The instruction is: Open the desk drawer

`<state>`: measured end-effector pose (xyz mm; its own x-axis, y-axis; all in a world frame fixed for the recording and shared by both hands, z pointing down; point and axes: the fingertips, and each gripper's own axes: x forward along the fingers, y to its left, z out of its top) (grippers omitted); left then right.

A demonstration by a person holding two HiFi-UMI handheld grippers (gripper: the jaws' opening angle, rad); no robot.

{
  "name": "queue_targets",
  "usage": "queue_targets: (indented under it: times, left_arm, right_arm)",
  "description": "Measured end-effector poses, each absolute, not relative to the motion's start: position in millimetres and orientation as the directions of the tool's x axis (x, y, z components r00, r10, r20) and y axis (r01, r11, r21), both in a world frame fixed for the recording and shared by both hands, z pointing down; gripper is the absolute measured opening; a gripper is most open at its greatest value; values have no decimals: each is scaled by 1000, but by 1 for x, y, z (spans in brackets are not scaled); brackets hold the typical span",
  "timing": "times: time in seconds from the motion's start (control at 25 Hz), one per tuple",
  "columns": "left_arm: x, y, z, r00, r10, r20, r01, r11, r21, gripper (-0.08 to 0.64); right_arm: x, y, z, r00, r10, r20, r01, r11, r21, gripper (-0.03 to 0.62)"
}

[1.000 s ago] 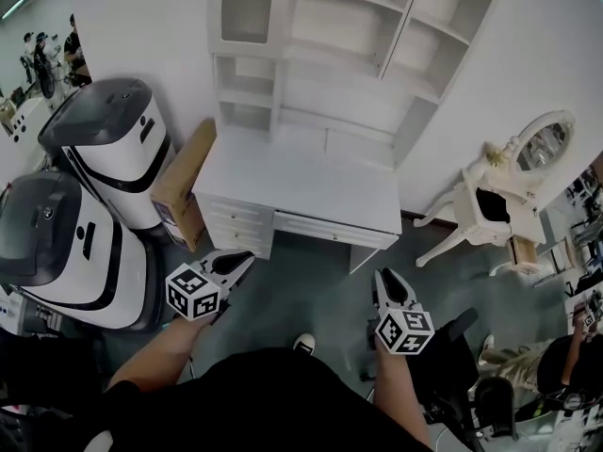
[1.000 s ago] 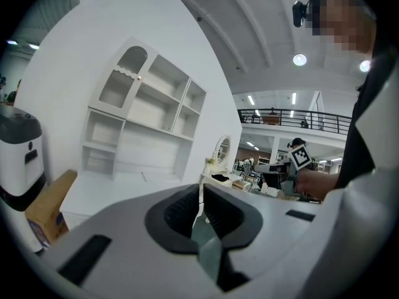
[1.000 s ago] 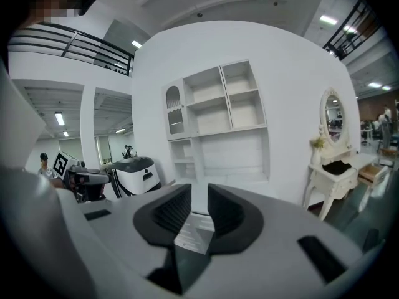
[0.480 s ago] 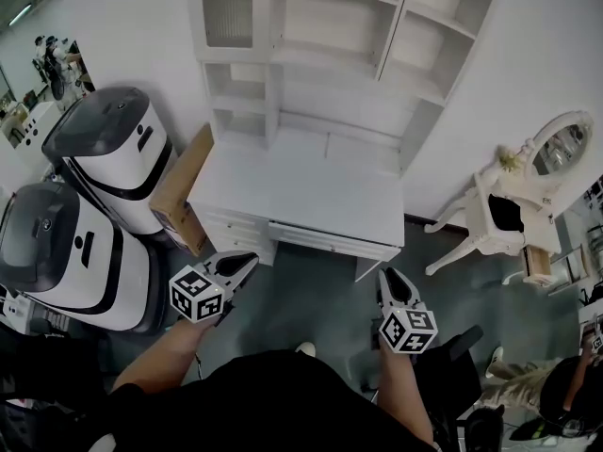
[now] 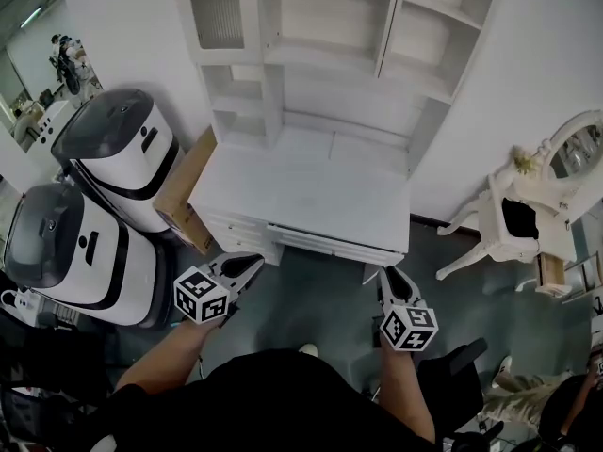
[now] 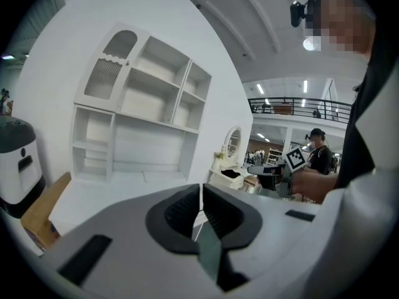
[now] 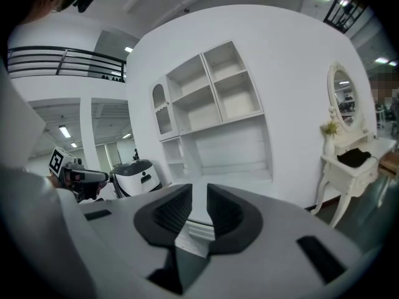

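Note:
A white desk (image 5: 301,191) with a tall shelf hutch (image 5: 320,55) stands against the wall. Its wide drawer front (image 5: 330,244) looks flush with the desk, and a small drawer stack (image 5: 234,228) sits at its left end. My left gripper (image 5: 256,263) hovers just in front of the small drawers, its jaws shut and empty. My right gripper (image 5: 389,273) hangs below the desk's right front corner, its jaws a narrow gap apart with nothing between them. In the left gripper view the left gripper (image 6: 200,189) faces the desktop (image 6: 124,192). The right gripper (image 7: 199,198) frames the drawer front (image 7: 198,229).
Two large white-and-black machines (image 5: 118,153) (image 5: 66,252) stand left of the desk, with a cardboard box (image 5: 184,191) leaning between them and it. A white dressing table with an oval mirror (image 5: 528,215) is at the right. A dark chair (image 5: 452,365) is behind my right arm.
The desk has drawn nearer and lower in the head view. Both grippers have edged towards its front and kept the same pose.

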<state>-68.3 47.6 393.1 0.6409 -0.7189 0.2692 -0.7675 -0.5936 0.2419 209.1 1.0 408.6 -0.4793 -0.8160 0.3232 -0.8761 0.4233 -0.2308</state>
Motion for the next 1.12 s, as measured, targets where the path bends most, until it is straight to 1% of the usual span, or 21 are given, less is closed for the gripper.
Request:
queue_targets:
  times: [0.6, 0.72, 0.88, 1.12]
  left_arm:
    - [-35, 29, 416, 605, -724, 331, -796, -546, 260, 21]
    - [-26, 21, 416, 615, -711, 342, -789, -561, 251, 21]
    - [-17, 12, 418, 628, -698, 344, -778, -576, 252, 21]
    - [-26, 2, 435, 652, -673, 349, -758, -587, 285, 21]
  right_arm:
    - [226, -28, 431, -543, -765, 346, -839, 473, -270, 63]
    - [234, -32, 433, -539, -769, 344, -841, 464, -280, 57]
    - [241, -36, 447, -519, -767, 377, -853, 438, -283, 54]
    - [226, -47, 446, -505, -773, 384, -863, 436, -256, 52]
